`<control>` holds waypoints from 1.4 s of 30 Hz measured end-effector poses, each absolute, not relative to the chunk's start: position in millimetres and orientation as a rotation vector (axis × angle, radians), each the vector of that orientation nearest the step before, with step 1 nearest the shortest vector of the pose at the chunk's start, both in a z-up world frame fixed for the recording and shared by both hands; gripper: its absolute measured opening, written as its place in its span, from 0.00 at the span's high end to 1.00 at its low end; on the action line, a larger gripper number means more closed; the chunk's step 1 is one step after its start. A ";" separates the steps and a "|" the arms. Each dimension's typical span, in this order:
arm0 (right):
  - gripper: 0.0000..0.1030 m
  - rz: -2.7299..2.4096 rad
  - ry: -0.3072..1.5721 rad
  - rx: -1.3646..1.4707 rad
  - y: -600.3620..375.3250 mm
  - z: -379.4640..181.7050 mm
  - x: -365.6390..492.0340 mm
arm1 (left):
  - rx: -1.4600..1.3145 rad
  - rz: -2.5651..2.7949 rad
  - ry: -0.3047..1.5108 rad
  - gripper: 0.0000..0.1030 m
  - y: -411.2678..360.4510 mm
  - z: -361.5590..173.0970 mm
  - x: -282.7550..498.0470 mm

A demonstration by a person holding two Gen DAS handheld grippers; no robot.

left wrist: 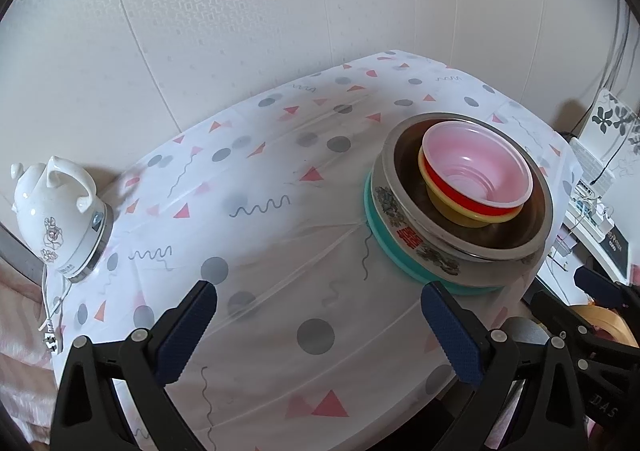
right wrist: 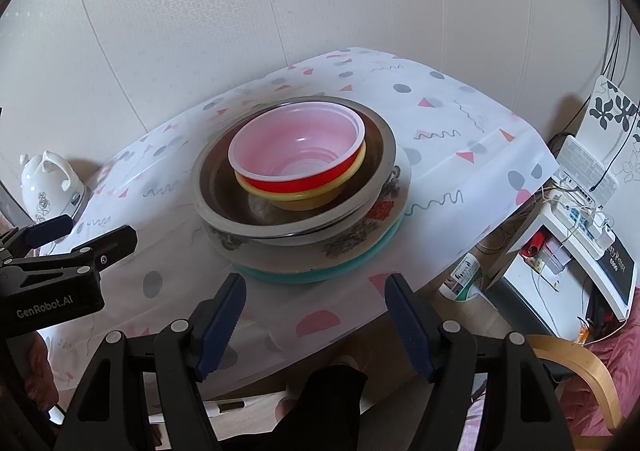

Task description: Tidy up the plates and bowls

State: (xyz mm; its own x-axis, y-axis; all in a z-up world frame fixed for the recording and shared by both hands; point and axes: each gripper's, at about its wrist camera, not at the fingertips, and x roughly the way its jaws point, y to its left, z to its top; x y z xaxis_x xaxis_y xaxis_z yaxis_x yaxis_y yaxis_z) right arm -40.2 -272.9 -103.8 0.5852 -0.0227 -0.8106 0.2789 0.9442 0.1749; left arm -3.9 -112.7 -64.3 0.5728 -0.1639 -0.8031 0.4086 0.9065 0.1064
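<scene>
Right wrist | right tongs (right wrist: 314, 321) spread, holding nothing, near stacked bowls (right wrist: 298, 175) | left tongs (left wrist: 318, 325) spread, empty

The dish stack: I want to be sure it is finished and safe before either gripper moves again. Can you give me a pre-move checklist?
1. Red bowl nested in yellow bowl: ok.
2. Both sit inside the steel bowl: ok.
3. Patterned plate centred on teal plate: not ok, slightly offset.
4. Left gripper open, empty: ok.
5. Right gripper open, empty: ok.
6. Stack clear of the kettle: ok.
</scene>
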 end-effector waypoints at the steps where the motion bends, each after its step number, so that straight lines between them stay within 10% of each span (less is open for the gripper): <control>1: 0.29 -0.179 0.933 0.299 -272.9 -103.9 -40.4 | 0.295 -0.341 0.903 0.00 -112.9 -64.7 -3.7; 42: 0.29 -0.201 0.946 0.302 -275.4 -105.4 -37.7 | 0.300 -0.378 0.911 0.00 -115.8 -67.2 -3.7</control>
State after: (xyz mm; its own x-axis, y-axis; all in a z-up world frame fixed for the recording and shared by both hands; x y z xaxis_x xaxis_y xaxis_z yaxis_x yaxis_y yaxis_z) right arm -37.7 -275.4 -105.4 0.5709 -0.0371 -0.8202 0.2996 0.9395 0.1660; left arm -3.7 -115.8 -67.2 0.5554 -0.1893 -0.8097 0.4395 0.8935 0.0926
